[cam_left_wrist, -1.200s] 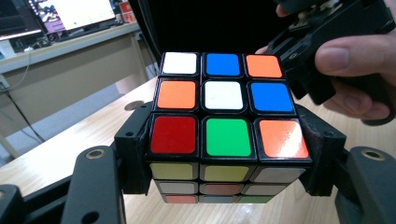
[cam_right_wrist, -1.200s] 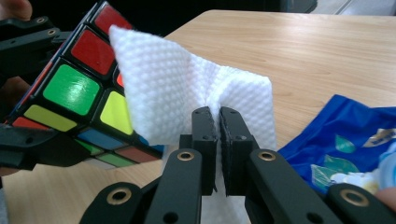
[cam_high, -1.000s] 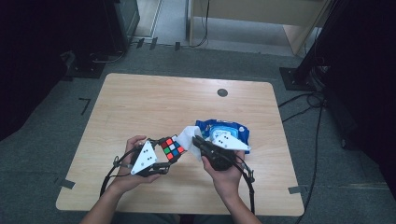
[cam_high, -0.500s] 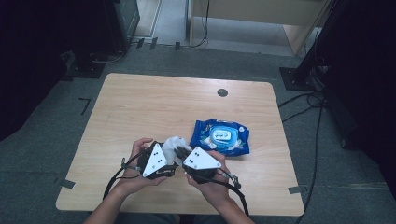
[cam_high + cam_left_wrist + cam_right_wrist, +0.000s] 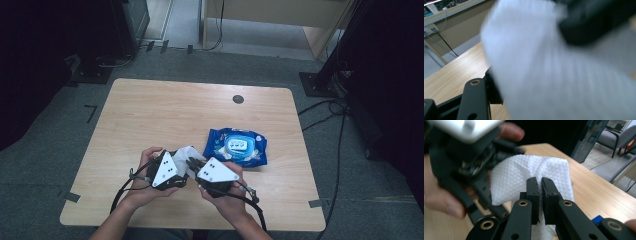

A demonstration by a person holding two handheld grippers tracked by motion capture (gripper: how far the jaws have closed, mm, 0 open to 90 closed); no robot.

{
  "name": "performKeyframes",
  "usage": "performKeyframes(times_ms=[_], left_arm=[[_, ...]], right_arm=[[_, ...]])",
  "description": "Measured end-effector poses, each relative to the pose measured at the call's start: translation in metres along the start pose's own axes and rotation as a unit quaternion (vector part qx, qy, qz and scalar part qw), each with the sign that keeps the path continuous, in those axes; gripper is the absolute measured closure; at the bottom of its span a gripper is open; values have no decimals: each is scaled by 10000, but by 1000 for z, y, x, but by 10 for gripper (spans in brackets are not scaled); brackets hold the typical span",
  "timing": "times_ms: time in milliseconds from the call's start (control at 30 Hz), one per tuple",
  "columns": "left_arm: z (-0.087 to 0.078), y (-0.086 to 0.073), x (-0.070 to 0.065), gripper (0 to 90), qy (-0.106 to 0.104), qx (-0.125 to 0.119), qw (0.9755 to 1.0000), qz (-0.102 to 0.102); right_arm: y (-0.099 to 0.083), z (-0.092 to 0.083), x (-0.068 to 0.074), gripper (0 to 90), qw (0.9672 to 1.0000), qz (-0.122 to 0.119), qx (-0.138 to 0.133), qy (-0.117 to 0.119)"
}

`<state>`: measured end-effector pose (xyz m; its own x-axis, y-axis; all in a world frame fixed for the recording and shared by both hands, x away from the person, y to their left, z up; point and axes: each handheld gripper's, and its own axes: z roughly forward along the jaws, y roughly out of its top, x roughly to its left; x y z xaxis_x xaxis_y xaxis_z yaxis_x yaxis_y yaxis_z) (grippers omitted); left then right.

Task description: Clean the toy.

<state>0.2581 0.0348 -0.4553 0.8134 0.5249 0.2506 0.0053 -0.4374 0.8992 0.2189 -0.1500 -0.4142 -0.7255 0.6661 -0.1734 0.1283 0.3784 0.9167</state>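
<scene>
Both claws sit close together near the table's (image 5: 150,110) front edge, around 6 o'clock, with a white wet wipe (image 5: 186,155) bunched between them. Right claw (image 5: 541,185) has its jaws pressed together on a fold of the wipe, cloth pinched in the slit between them. Left claw (image 5: 181,169) is closed down as tight as it goes; what it grips is hidden by the wipe draped across it, and the left gripper view is blurred white cloth, so can't name the thing. Blue wipes pack (image 5: 236,146) lies flat on the table just beside the hands, toward 2 o'clock from them, lid shut as far as I can tell.

Risks, as I judge them:
- Right pinch holds only a thin fold. A hard rub or tug could pull the cloth out and drop the wipe on the table.
- Wet cloth over the left claw hides what's under it, so strokes go blind and may miss spots.
- Claws nearly touching. A quick swing could knock one against the other and jar the left grip loose.
- Pulling the two apart too far could tear the thin wipe.
</scene>
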Motion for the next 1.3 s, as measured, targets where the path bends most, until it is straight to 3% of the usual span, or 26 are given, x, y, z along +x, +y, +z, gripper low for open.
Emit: performKeyframes(times_ms=[67, 133, 233, 333, 400, 467, 567, 633, 700, 767, 900, 1000, 1033, 1300], left_arm=[[0, 0, 0, 342, 33, 27, 10000, 42], [-1, -1, 1, 342, 18, 32, 10000, 5], [-2, -2, 3, 342, 20, 6, 10000, -4], [-5, 0, 8, 342, 101, -101, 9998, -151], [-5, -1, 14, 342, 314, -28, 9991, -271], [-4, -3, 21, 342, 643, 108, 9966, -513], [-2, -12, 40, 342, 1163, 306, 9865, -1110], [-1, -20, 52, 342, 1438, 430, 9773, -1493], [-1, -27, 59, 342, 1683, 520, 9694, -1712], [0, -33, 64, 342, 1921, 648, 9626, -1798], [4, -48, 79, 342, 2273, 872, 9452, -2177], [9, -56, 84, 341, 2371, 955, 9378, -2350], [11, -58, 84, 342, 2382, 1008, 9368, -2358], [26, -67, 81, 341, 2363, 1257, 9329, -2407]], right_arm=[[-4, 5, 5, 864, 9999, -132, 96, -37], [-5, 5, -2, 865, 9999, 77, 90, -78], [-8, 1, -24, 865, 9980, 429, 149, -445], [-21, 0, -46, 865, 9915, 525, 441, -1104], [-29, -1, -60, 865, 9877, 942, 557, -1113], [-38, 1, -71, 865, 9830, 1268, 673, -1144], [-44, 8, -68, 862, 9847, 1230, 821, -923], [-44, 14, -61, 862, 9863, 1155, 914, -743], [-44, 19, -53, 862, 9878, 1122, 950, -515], [-44, 23, -47, 862, 9894, 1035, 953, -350], [-43, 26, -32, 861, 9909, 949, 946, 133], [-48, 32, -27, 861, 9898, 926, 1066, 212], [-51, 34, -25, 861, 9889, 943, 1130, 220], [-65, 41, -27, 861, 9858, 1038, 1305, 169]])
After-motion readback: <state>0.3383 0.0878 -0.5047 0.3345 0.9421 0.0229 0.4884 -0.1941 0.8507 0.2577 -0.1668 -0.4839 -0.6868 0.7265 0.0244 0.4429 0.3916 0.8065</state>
